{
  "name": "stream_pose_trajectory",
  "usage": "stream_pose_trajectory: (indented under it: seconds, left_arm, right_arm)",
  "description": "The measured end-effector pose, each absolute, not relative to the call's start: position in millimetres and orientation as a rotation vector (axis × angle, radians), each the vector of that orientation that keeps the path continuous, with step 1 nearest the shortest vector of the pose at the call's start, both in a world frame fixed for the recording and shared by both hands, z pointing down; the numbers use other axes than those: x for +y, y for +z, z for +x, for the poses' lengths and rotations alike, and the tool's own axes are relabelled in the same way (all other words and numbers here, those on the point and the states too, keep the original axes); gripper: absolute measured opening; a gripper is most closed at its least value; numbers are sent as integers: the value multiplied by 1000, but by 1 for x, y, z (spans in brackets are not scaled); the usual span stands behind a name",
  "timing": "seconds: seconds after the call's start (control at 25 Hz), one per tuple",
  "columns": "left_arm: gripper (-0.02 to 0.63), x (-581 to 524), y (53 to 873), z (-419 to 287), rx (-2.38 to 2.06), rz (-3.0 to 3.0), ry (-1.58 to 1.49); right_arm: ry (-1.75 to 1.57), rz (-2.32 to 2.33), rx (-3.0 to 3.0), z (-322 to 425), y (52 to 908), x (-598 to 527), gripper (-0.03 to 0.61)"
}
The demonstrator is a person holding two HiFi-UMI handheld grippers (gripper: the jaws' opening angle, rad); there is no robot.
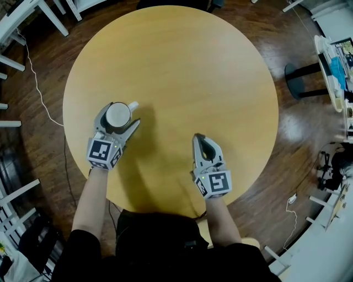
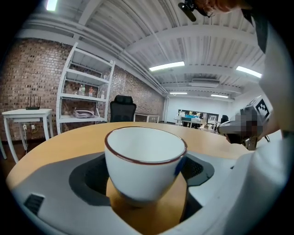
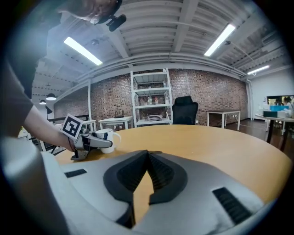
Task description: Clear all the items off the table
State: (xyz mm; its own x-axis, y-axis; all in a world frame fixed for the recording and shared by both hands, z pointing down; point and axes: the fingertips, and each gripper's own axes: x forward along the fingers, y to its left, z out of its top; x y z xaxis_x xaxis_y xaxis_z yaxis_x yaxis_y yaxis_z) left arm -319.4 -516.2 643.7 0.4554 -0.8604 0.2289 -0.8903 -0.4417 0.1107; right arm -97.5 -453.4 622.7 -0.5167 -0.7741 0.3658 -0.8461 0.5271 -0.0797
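A white cup (image 1: 118,115) with a dark red rim stands upright on the round wooden table (image 1: 182,66), near its left front. My left gripper (image 1: 121,114) reaches around it from the near side, jaws wide, one on each side of the cup. In the left gripper view the cup (image 2: 144,160) fills the gap between the grey jaws and rests on the wood; I see no pad pressing on it. My right gripper (image 1: 199,136) lies low over the table at the right front, shut and empty. In the right gripper view its tips (image 3: 148,153) meet, and the cup (image 3: 103,136) with the left gripper (image 3: 92,143) shows far left.
White chairs (image 1: 33,16) stand past the table's far left, and a white cable (image 1: 36,82) runs over the wooden floor. A dark table base (image 1: 300,80) is at the right. A white shelf unit (image 3: 151,98) and a black office chair (image 3: 185,110) stand against the brick wall.
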Motion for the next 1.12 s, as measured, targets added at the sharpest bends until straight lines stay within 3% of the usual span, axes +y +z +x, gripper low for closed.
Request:
stream_pose_trajectory:
  seconds: [0.24,0.36,0.76,1.12]
  left_arm:
    - [463,-486,622,-341,-1566,2439,110]
    - [436,-466,608,-355,-1589,2410,79]
    - [57,-409,513,-400,-1657,2390,-231]
    - [0,-371,453,-363,-1506,2516,-390]
  right_arm:
    - [318,1391,-2480,-98,610,-431,5]
    - [321,1425,-2491,-103,596,-418,5]
    - [217,1713,-2534,-82,509,-385,5]
    - [160,1917,-2545,-38,458,-348,5]
